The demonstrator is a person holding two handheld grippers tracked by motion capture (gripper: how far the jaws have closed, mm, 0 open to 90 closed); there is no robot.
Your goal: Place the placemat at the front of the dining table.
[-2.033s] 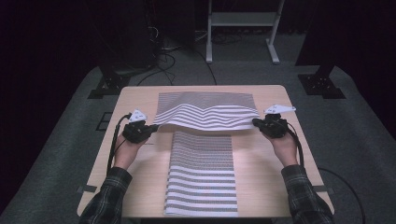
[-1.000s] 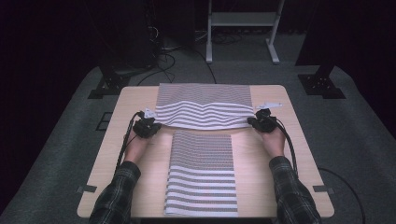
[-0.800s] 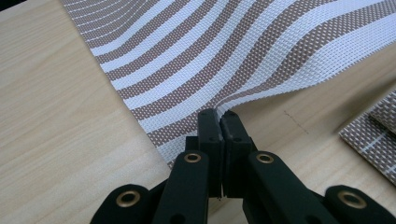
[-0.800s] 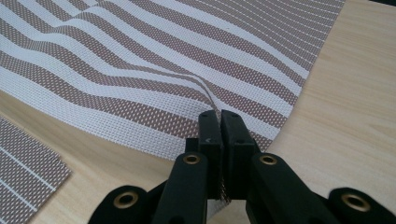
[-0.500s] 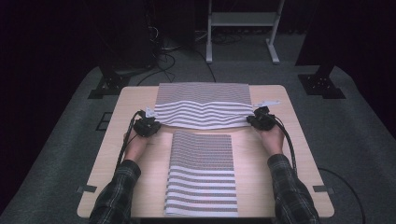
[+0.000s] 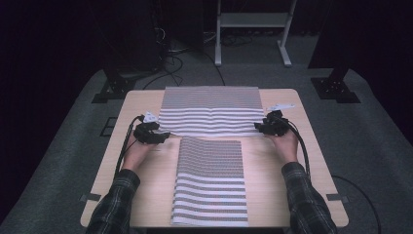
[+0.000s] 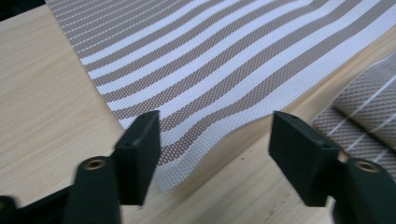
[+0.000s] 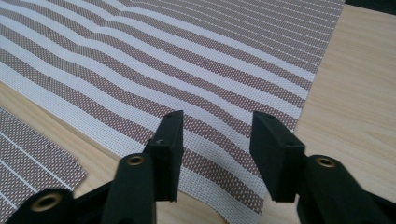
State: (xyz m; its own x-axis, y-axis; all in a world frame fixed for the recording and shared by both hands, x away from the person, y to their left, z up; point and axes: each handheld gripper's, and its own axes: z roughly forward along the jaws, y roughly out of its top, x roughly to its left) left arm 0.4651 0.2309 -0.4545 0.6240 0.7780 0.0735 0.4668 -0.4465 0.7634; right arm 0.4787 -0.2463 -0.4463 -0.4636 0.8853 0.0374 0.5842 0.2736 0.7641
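dark room all around, pale wooden table (image 6: 146, 195) in the middle of it. left gripper (image 7: 212, 140) sits low at the near left corner of the far striped placemat (image 6: 210, 112), jaws spread wide with the corner lying loose between them, slightly lifted off the wood and not pinched. right gripper (image 8: 215, 144) is at the near right corner of that placemat, jaws also apart, the striped edge running flat under the gap with nothing clamped. from above, the left gripper (image 6: 148, 134) and right gripper (image 6: 272, 126) flank the mat's near edge, each held by a hand with a plaid sleeve behind it and a black cable trailing back. that mat lies across the far half of the table, a soft ripple near its middle. just in front of it, close to its near edge, a second striped placemat (image 6: 209, 183) lies lengthwise down the centre toward the person.
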